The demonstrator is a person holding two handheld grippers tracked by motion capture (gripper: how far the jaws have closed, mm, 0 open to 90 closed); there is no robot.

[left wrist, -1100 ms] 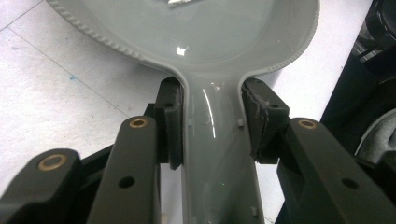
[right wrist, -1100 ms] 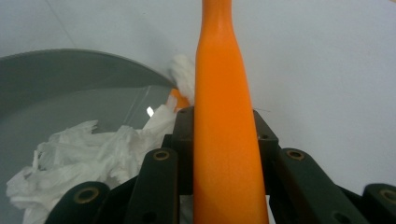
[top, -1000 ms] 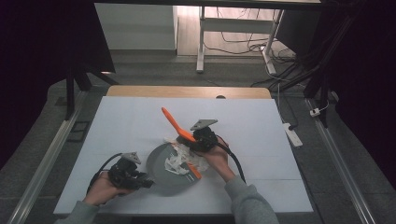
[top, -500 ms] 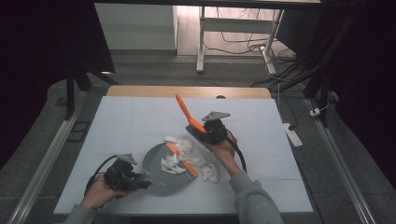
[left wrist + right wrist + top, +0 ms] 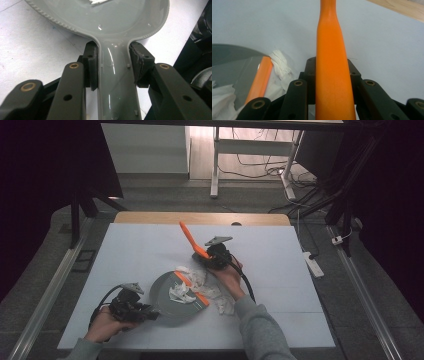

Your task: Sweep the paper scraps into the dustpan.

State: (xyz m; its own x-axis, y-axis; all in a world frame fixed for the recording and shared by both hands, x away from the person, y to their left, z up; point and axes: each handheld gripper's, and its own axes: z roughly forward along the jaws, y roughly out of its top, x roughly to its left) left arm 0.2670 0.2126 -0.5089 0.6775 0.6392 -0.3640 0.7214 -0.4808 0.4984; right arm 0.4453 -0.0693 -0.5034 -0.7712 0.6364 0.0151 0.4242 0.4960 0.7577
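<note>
The neck of a grey plastic dustpan (image 5: pixel 175 294) is clamped between the jaws of the left gripper (image 5: pixel 131 306) at the near table (image 5: pixel 280 265) edge. Crumpled white paper scraps (image 5: pixel 182 291) lie on it and beside it. Farther off, an orange brush handle (image 5: pixel 191 240), seemingly a brush's, is gripped by the right gripper (image 5: pixel 216 254), raised and tilted.

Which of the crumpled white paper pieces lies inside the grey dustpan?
The paper piece in the middle of the grey dustpan, left of its orange edge strip. The other pieces lie on the table.

No text, label, brand, number or sign could be read on anything in the three views; no marking was legible at all.
</note>
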